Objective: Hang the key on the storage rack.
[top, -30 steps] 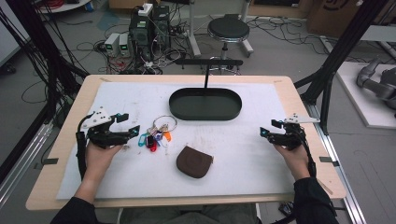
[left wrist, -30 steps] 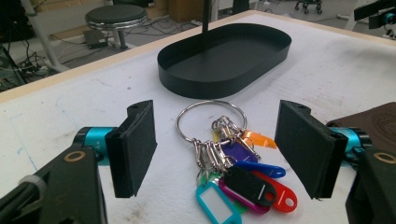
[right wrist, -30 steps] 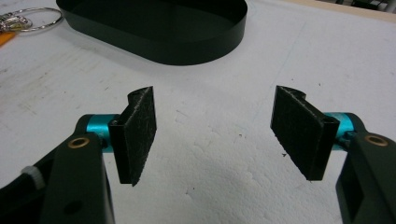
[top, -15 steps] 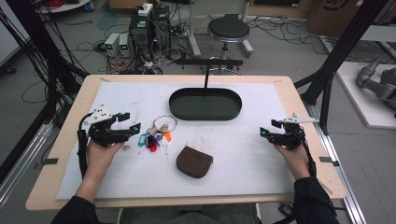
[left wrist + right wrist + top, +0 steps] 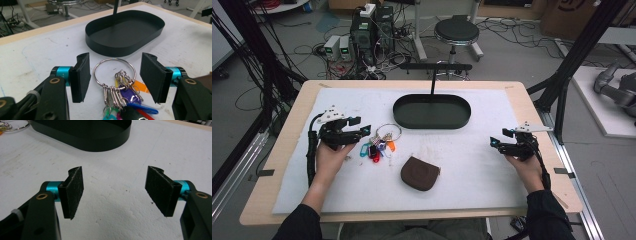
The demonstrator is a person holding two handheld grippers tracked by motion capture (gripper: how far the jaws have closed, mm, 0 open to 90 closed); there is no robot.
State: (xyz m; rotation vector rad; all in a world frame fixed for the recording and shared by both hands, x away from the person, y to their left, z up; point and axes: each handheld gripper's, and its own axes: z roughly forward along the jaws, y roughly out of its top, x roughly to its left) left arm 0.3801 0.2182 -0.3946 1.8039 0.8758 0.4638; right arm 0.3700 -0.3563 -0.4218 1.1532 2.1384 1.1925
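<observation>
two tools | l tool [image 5: 113, 76] closing, unclamped round metal key ring [image 5: 114, 71] | r tool [image 5: 115, 192] agape over rough white mat [image 5: 120, 207]

Left claw [image 5: 365, 131] jaws closing, still apart; right claw [image 5: 495, 143] open.

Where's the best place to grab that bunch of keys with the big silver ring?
Probably the big silver metal ring. It lies flat on the white mat, on the side of the colourful key tags towards the tray. The left tool, jaws just narrowing either side of the ring, could come from above and pinch its wire.
</observation>
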